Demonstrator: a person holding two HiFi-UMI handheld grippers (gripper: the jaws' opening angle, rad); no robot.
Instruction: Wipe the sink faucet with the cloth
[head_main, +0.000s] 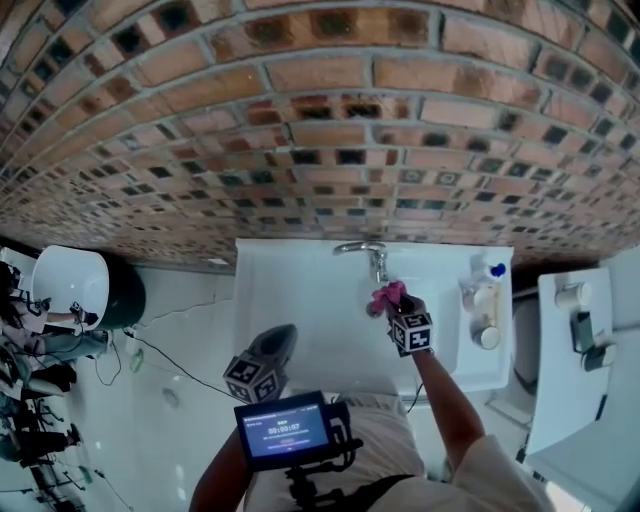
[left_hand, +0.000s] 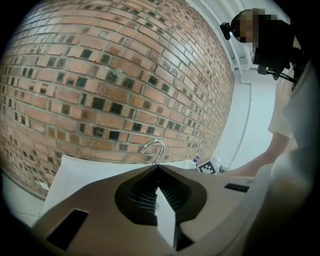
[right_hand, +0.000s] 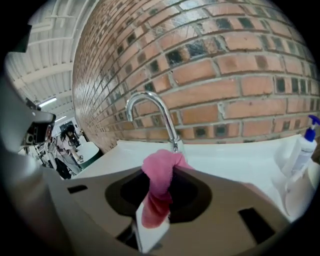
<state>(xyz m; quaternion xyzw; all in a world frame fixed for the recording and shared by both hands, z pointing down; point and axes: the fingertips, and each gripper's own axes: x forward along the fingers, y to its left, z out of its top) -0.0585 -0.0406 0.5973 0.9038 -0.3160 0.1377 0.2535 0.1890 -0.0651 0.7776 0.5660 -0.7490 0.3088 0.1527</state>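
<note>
This looks like a washroom mock-up inside a larger lab or hall. A white sink (head_main: 290, 290) with a chrome faucet (head_main: 362, 250) backs onto a brick wall (head_main: 320, 120) at twelve o'clock. Soap bottles (head_main: 486, 300) stand at three. People (head_main: 38, 322), dimly seen, gather among equipment at nine.

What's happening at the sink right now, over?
Right tool shut on pink cloth, near faucet. Left tool shut, empty, over sink. Bottle off to the side, nothing blocking.

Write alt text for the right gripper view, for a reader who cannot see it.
The right gripper grips a pink cloth in its jaws, close before a curved chrome faucet. Behind are a white sink and a brick wall.
</note>
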